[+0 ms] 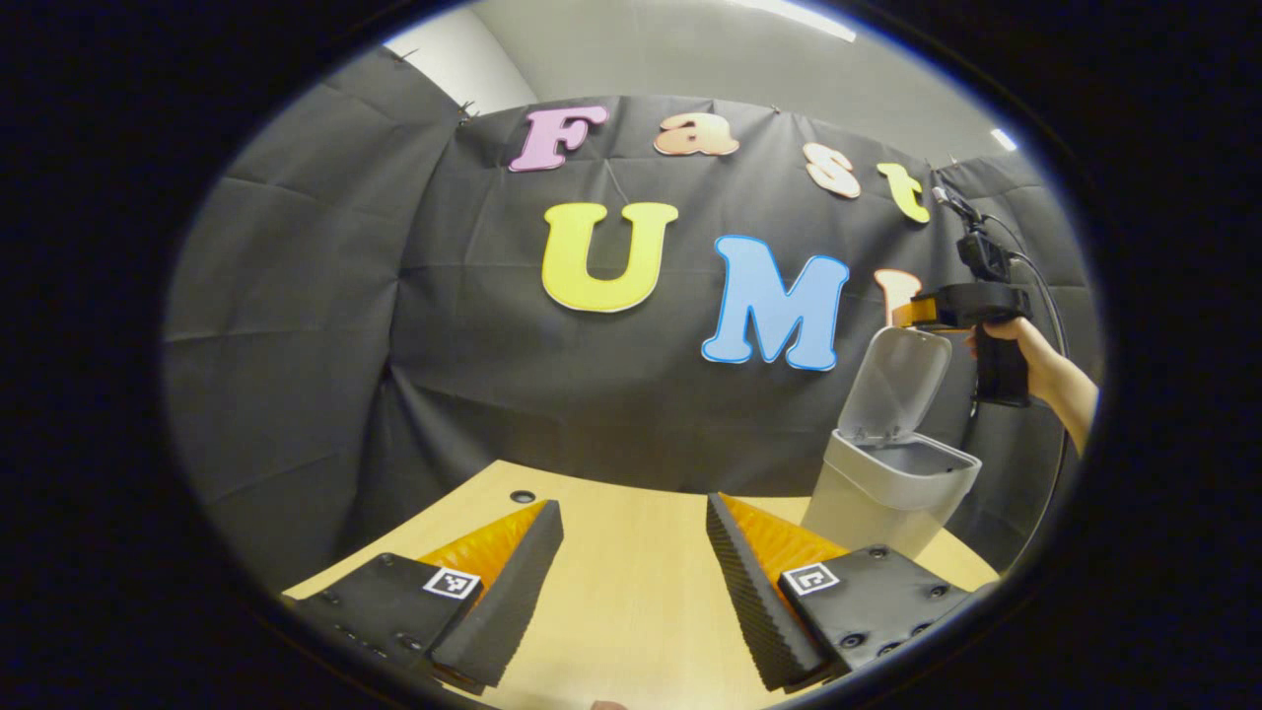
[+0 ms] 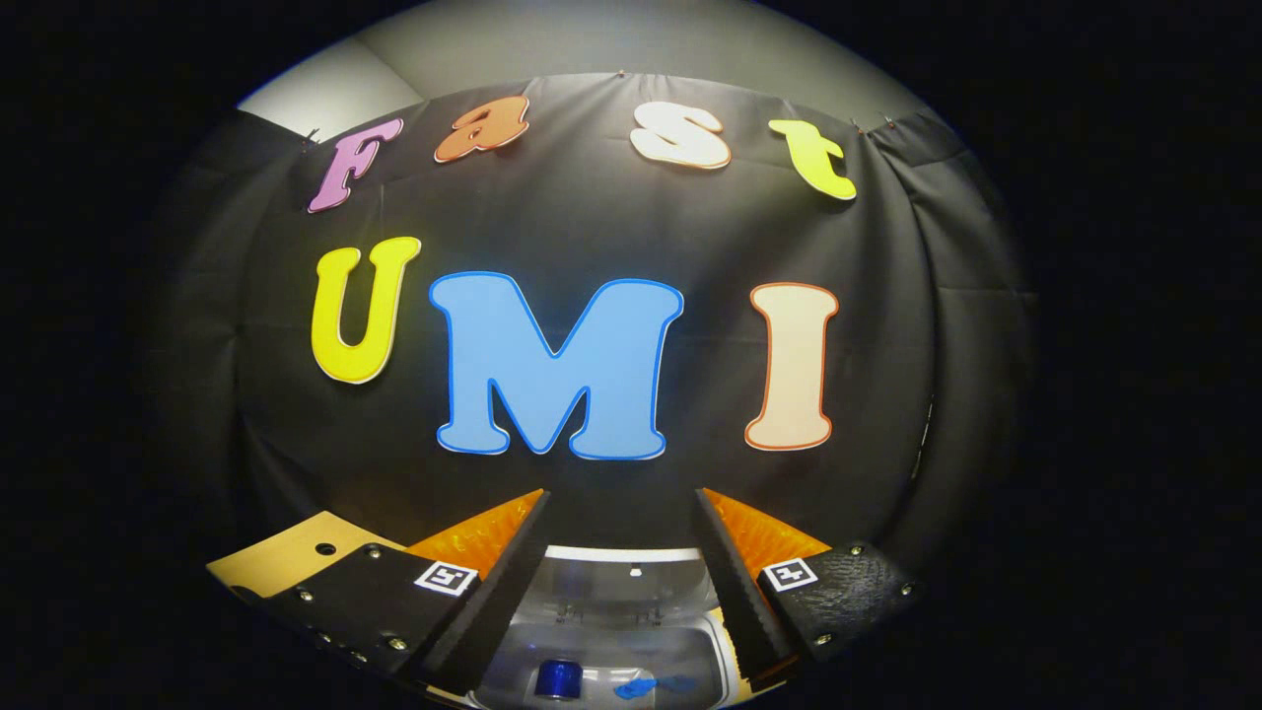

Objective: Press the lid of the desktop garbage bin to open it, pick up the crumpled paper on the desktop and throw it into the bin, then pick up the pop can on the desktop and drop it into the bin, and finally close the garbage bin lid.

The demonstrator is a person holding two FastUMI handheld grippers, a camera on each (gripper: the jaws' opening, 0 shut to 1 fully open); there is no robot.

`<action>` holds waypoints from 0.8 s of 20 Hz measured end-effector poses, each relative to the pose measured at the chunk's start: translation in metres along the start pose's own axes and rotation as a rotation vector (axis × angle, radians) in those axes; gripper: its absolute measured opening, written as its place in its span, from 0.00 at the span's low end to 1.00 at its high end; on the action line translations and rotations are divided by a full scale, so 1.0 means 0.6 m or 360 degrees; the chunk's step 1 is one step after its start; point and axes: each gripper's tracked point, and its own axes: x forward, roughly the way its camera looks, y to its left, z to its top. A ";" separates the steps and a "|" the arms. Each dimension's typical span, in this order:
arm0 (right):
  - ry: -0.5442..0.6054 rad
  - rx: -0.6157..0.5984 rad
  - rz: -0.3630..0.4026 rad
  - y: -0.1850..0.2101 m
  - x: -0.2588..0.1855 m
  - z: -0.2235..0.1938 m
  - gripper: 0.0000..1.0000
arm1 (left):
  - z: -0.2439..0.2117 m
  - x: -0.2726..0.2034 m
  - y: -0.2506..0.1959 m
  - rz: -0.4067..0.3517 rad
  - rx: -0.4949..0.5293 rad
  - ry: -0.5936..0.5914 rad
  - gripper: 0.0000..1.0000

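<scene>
Item: my right gripper [image 2: 621, 592], fingers apart and empty, held above the open garbage bin [image 1: 892, 483]; the pop can [image 2: 558, 678] lies inside, lid [image 1: 902, 380] upright. My left gripper [image 1: 631, 592], also apart and empty, hovers over the desktop [image 1: 631, 552]. Step in hand, as I judge it: closing; next move is pressing the lid down until shut.

Black cloth [image 1: 325, 325] hangs creased behind my table [image 1: 631, 592], a pale wooden top with a small round hole [image 1: 523, 496] near its far edge. Above the cloth, a grey ceiling [image 1: 690, 59] carries a bright light strip [image 1: 789, 18].
</scene>
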 end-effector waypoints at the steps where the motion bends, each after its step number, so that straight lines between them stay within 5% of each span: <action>1: 0.0015 0.0012 0.0011 0.001 -0.009 -0.007 0.90 | -0.002 0.003 -0.006 -0.0012 0.0008 0.0002 0.96; 16: 0.0397 0.0123 0.0051 0.011 -0.121 -0.197 0.90 | -0.014 0.003 -0.069 -0.0136 0.0032 0.0019 0.96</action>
